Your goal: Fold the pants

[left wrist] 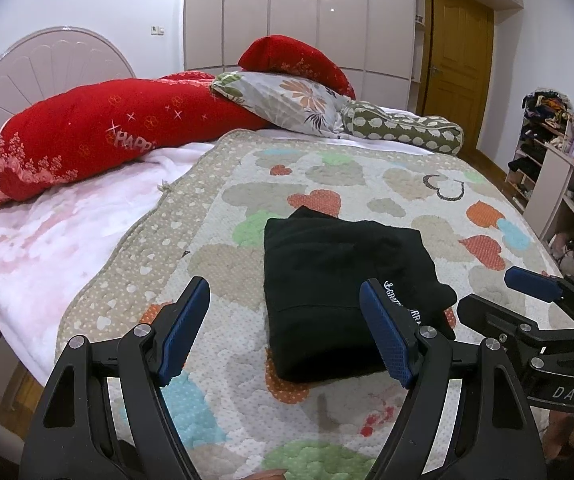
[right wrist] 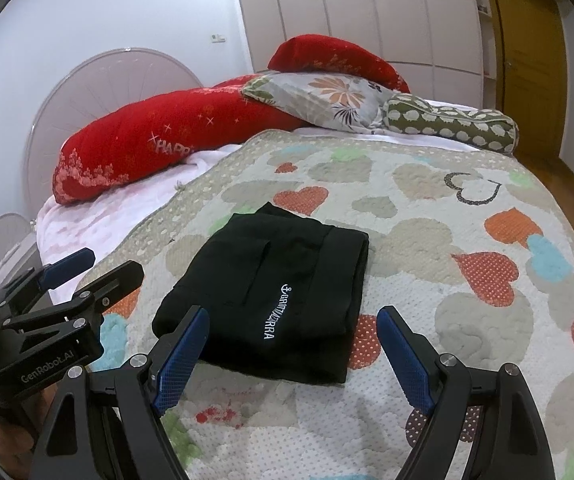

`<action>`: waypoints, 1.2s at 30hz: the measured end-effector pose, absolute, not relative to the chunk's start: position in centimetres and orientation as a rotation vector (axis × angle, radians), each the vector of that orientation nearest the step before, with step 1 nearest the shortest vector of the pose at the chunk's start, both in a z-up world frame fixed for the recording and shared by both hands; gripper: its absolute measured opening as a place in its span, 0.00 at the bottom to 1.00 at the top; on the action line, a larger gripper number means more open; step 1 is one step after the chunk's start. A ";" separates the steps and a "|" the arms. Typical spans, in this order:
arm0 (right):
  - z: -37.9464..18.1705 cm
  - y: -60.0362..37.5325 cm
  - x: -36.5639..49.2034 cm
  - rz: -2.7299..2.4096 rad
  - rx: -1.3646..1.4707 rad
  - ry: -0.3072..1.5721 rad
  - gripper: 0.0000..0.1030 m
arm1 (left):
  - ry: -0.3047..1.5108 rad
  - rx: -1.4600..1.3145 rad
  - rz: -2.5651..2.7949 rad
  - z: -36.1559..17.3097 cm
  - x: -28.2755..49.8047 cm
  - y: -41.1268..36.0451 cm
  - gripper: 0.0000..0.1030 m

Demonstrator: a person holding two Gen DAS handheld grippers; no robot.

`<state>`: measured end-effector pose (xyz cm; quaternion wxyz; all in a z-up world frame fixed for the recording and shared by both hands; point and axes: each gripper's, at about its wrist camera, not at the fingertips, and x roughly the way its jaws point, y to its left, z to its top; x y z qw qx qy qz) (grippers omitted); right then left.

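Observation:
The black pants (left wrist: 327, 280) lie folded into a compact rectangle on the heart-patterned quilt (left wrist: 387, 184), with white lettering near the front edge. They also show in the right wrist view (right wrist: 271, 292). My left gripper (left wrist: 285, 322) is open and empty, held just in front of the pants' left front corner. My right gripper (right wrist: 293, 344) is open and empty, held in front of the pants' near edge. Each gripper shows in the other's view: the right gripper (left wrist: 499, 292) at the right, the left gripper (right wrist: 103, 264) at the left.
Red pillows (left wrist: 99, 136), a floral pillow (left wrist: 287, 100) and a green bolster (left wrist: 403, 128) lie along the bed's far side. A pink blanket (left wrist: 47, 232) covers the left part. Shelves (left wrist: 559, 184) stand at the right. A wardrobe and a yellow door (left wrist: 455, 52) are behind.

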<state>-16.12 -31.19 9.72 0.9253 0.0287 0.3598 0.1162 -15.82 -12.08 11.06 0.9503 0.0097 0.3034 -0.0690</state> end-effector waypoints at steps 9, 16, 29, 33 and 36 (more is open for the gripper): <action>9.6 -31.1 -16.1 0.235 0.068 0.745 0.82 | 0.620 0.016 -0.140 11.0 -15.7 -12.0 0.76; 9.3 -31.1 -16.0 0.236 0.074 0.758 0.82 | 0.623 0.013 -0.140 10.8 -15.7 -12.0 0.76; 9.0 -30.9 -16.0 0.234 0.073 0.772 0.82 | 0.629 0.013 -0.143 10.3 -15.8 -12.1 0.76; 9.0 -30.9 -16.0 0.236 0.074 0.775 0.82 | 0.630 0.013 -0.143 10.3 -15.8 -12.1 0.76; 8.9 -30.8 -16.0 0.235 0.066 0.778 0.82 | 0.632 0.012 -0.143 10.2 -15.8 -12.1 0.76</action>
